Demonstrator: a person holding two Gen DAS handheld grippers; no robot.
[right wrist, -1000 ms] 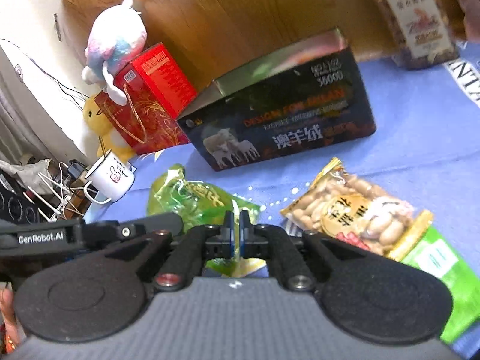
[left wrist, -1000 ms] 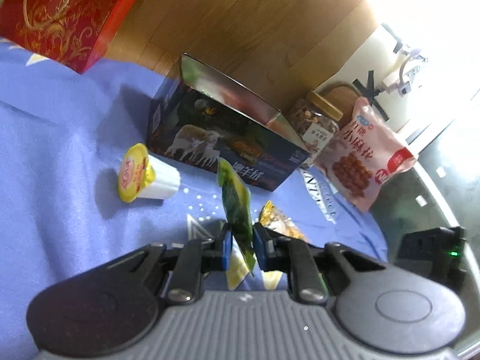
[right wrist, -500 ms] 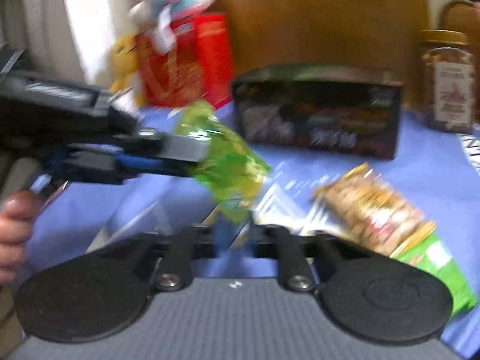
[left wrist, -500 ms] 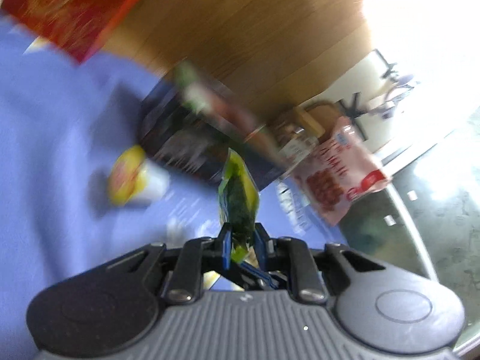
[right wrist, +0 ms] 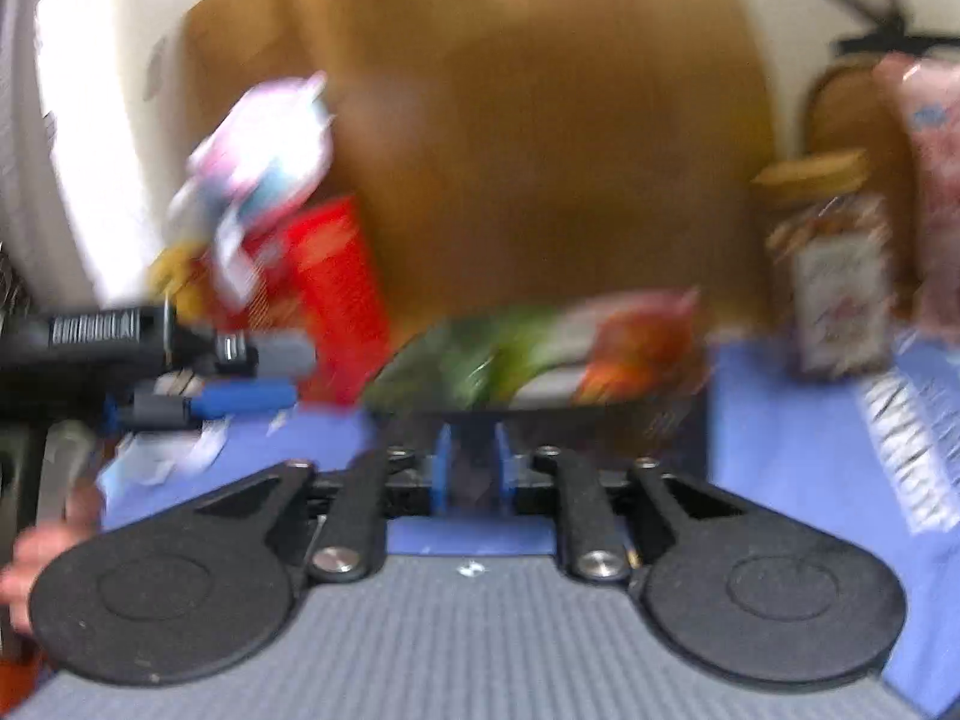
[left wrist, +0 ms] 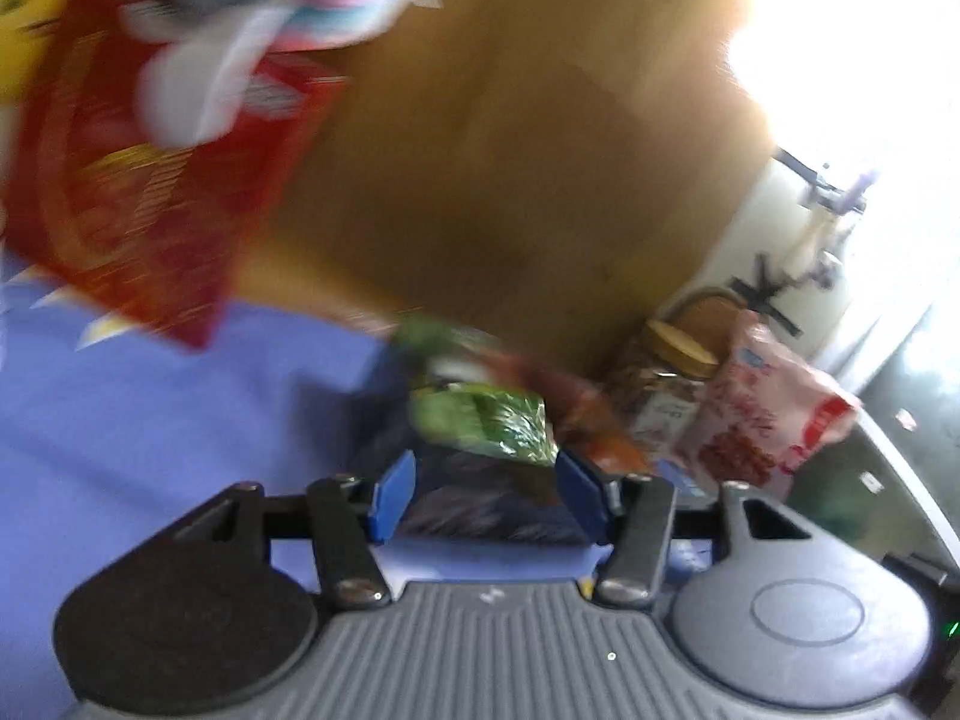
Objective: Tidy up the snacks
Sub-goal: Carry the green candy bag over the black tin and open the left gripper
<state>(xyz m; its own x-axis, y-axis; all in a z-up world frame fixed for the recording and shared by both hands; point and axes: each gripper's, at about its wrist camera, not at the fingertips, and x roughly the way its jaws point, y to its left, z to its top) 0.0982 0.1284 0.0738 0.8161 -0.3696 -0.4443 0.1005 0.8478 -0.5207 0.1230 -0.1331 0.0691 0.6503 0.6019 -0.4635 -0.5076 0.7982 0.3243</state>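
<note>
Both views are motion-blurred. My left gripper (left wrist: 486,495) is opening, its blue pads (left wrist: 393,498) well apart and pressing on nothing. Just beyond them a green snack packet (left wrist: 486,420) lies free at the open top of the dark box (left wrist: 480,510). My right gripper (right wrist: 473,468) is also opening, with a narrow gap and nothing between its jaws. It faces the same box (right wrist: 600,414), where the green packet (right wrist: 474,360) shows as a smear at the top. The left gripper (right wrist: 240,378) reaches in from the left of the right wrist view.
A blue cloth (left wrist: 150,420) covers the table. A red gift bag (left wrist: 138,210) with a plush toy (right wrist: 264,144) on it stands at the left. A nut jar (left wrist: 666,384) and a pink snack bag (left wrist: 768,420) stand right of the box. A hand (right wrist: 36,552) holds the left gripper.
The left gripper lifted the green packet off the cloth to the box and let it go. The right gripper went from shut to partly open. Both views swung upward.
</note>
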